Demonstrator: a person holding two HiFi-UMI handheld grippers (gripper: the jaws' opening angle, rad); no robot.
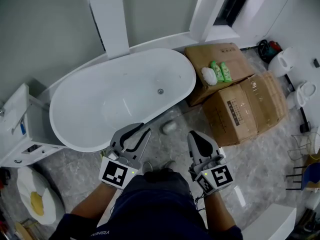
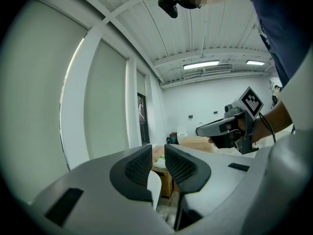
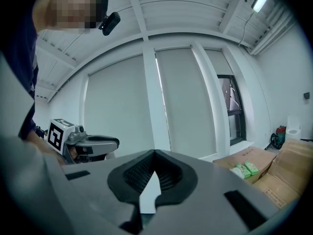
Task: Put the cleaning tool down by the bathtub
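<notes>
Grey marbled floor [image 1: 260, 169], pale wall [image 1: 45, 29] with white pillars [image 1: 107, 19], two cardboard boxes [image 1: 247, 111] near a dark window [image 3: 231, 106], strip lights [image 2: 201, 65] overhead.

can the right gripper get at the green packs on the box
Probably yes: the green packs lie uncovered on top of the cardboard box, free to approach from above; the right gripper must open its shut jaws first.

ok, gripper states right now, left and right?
Left gripper: open, narrow gap, nothing between the jaws.
Right gripper: shut, empty.
</notes>
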